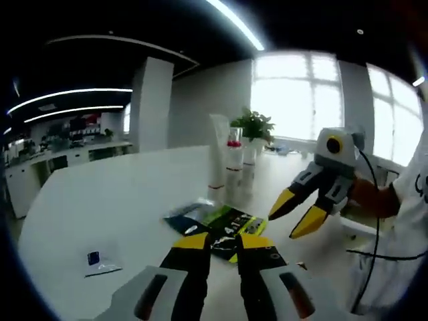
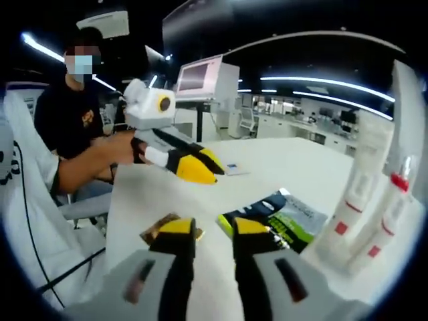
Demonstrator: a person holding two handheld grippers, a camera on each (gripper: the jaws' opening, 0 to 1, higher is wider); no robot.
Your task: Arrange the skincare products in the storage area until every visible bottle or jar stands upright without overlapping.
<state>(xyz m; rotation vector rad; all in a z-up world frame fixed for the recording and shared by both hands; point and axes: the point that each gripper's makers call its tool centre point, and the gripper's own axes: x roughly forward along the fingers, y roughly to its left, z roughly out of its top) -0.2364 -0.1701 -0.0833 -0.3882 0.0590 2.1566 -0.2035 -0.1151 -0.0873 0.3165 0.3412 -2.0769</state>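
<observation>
On the round white table (image 1: 127, 200), your tall white skincare tubes with red bands (image 1: 231, 164) stand upright in a tight bunch at the far side, close by a green potted plant (image 1: 254, 126). Your left gripper (image 1: 223, 246), with its black and yellow tips, sits low and near, its two tips a small way apart and holding nothing. Just past those tips lies a flat dark and green packet (image 1: 217, 226). The tubes stand well beyond the packet, straight ahead and a little right. Your right gripper (image 1: 302, 214) floats to the right of the tubes, tips spread a little, holding nothing. From the right gripper view, the same tubes (image 2: 364, 200) rise at the right, the packet (image 2: 284, 217) lies between, and a small brown wrapper (image 2: 164, 226) rests near your right gripper's (image 2: 215, 231) tips.
</observation>
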